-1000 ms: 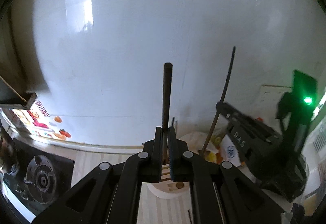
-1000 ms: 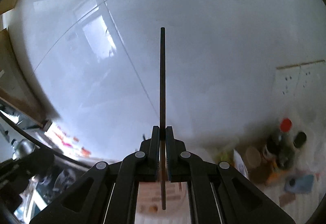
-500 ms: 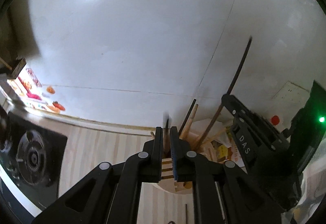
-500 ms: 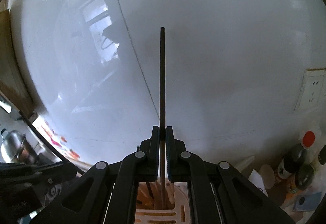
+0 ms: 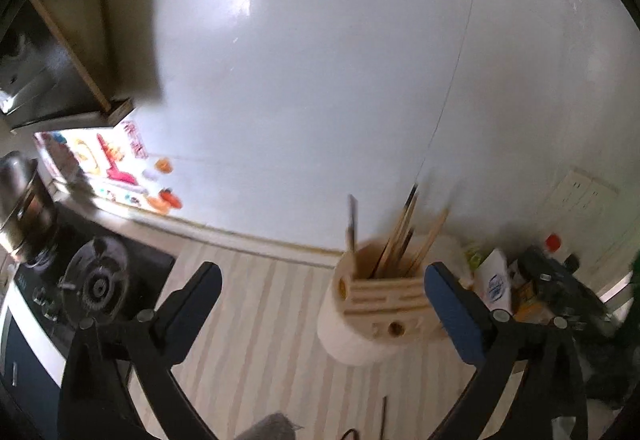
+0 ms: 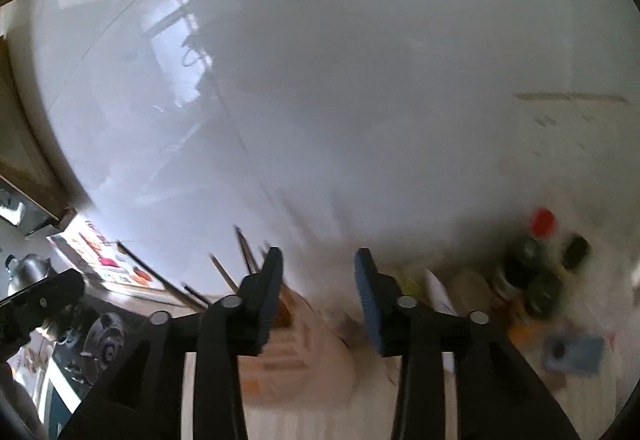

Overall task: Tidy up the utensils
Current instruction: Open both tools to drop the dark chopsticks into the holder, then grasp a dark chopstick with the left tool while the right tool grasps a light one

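A pale striped wooden counter (image 5: pixel 256 324) runs along a glossy white tiled wall (image 5: pixel 320 79). At the far left sits a black gas hob (image 5: pixel 96 280) with a round burner, and a steel kettle (image 5: pixel 20 195) stands on it. Behind the hob, a bright printed sheet with red and orange pictures (image 5: pixel 108 163) lies against the wall's foot. At the right, near a white wall socket (image 5: pixel 580 191), dark bottles cluster, one with a red cap (image 6: pixel 542 222); they are blurred. A white carton (image 5: pixel 496 280) stands beside them, and a blue object (image 6: pixel 576 352) lies nearer.
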### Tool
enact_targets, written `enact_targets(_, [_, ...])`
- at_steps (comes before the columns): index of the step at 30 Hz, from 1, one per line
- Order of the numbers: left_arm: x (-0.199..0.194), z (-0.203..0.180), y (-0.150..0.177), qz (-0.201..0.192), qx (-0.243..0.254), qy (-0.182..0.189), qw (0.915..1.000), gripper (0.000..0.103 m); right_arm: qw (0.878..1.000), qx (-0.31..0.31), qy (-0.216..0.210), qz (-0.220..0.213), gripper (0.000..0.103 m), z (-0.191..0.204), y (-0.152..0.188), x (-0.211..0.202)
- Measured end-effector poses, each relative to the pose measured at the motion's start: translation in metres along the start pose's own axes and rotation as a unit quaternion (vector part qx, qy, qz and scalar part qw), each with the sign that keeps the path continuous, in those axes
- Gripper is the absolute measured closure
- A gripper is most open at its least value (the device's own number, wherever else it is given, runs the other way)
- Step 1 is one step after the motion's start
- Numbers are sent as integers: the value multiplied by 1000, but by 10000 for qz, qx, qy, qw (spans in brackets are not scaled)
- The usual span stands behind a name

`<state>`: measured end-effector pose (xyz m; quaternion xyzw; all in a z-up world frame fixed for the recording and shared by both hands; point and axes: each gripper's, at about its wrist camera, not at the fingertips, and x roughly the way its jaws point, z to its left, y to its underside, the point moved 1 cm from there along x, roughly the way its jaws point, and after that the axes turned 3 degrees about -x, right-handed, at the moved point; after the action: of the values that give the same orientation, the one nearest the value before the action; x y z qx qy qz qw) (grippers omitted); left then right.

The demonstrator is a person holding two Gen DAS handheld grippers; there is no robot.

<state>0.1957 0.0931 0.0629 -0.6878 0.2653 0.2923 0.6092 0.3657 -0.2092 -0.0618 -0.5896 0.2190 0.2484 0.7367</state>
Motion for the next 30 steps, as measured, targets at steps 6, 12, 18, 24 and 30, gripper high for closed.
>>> enact_targets(6, [28, -10, 61, 650, 202, -90, 9976, 0, 9977, 255, 429, 460, 39, -42, 55, -23])
enact_targets(12, [57, -36, 130, 1310, 563, -144, 9897, 0, 9888, 485, 844, 1133, 39, -91, 126, -22])
enact_targets(18, [91, -67, 199, 2041, 941, -161, 9743, 0, 9735, 576, 1080, 1933, 39, -136, 192, -11])
enact_targets(24, [118, -93, 250, 2634, 1173, -157, 9574, 1, 9562, 447, 1217, 2623, 39, -160, 243, 7])
enact_targets(30, [136, -104, 275, 2897, 1256, -240, 9485, 13, 9385, 238, 1205, 3227, 39, -169, 282, 26])
